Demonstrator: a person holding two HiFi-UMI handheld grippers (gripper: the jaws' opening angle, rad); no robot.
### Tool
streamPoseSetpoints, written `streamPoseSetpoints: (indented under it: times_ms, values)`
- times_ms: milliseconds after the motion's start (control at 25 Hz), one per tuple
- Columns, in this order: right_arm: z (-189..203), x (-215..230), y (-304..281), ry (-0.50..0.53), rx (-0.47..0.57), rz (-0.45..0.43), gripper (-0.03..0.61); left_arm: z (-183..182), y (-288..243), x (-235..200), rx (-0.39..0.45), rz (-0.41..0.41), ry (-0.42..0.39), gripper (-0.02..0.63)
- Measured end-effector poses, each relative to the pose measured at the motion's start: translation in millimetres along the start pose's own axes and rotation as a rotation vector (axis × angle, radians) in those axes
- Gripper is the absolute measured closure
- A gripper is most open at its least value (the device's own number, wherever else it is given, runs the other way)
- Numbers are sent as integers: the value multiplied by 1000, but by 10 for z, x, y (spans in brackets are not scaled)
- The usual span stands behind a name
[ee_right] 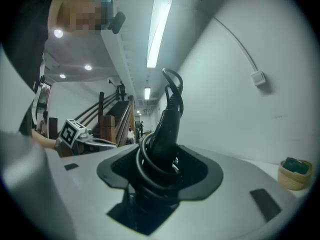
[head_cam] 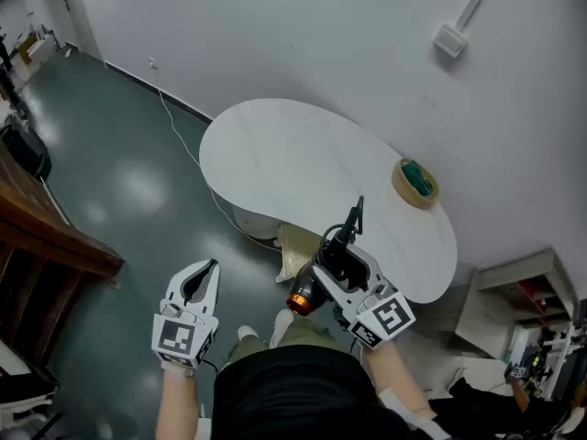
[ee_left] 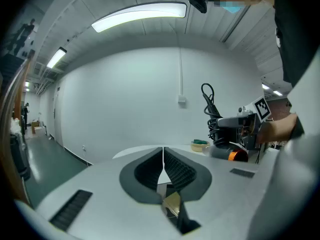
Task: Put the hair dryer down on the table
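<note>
Right gripper (head_cam: pixel 341 262) is gripping the dryer (head_cam: pixel 303 297) by its handle. Its jaws are standing fairly wide and clamping on the handle, with the cord (ee_right: pixel 145 166) wound around it in loops. In the right gripper view the handle is filling the gap between the jaws and sticking out past the tips, and a cord loop is poking out beyond the handle end.

In the head view the dryer body is sitting below and left of the jaws, with its orange end pointing left. That end is hanging off the near edge of the bench (head_cam: pixel 293 163), over the floor (head_cam: pixel 119 154). So the dryer is in the jaws, not lying on the bench.

Tape roll (head_cam: pixel 415 183) is lying on the bench ahead and right of the right jaws, well apart from them, near the far edge by the wall (head_cam: pixel 321 35).

Left gripper (head_cam: pixel 209 269) is hanging over the floor, left of the right jaws and short of the bench. Its jaws are pressing together tip to tip, with nothing between them. From the left gripper view the dryer and right gripper are showing off to the right of the left jaws, not touching them.
</note>
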State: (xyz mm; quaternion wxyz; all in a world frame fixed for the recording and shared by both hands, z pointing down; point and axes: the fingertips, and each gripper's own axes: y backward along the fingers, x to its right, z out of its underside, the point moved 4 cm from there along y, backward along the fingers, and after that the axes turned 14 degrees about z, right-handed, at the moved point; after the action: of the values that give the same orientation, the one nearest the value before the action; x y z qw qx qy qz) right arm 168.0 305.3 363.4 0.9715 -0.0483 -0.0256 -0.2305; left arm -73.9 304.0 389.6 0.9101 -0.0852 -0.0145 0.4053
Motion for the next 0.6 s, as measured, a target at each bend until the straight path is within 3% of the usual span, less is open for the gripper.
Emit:
streamPoseSetpoints:
  times_ms: [360, 600]
  values:
    - [100, 66, -12, -26, 13, -5, 327, 69, -165, 27, -26, 27, -23, 599]
    - [112, 891, -103, -128, 23, -27, 326, -46, -859, 134, -89, 14, 2, 598]
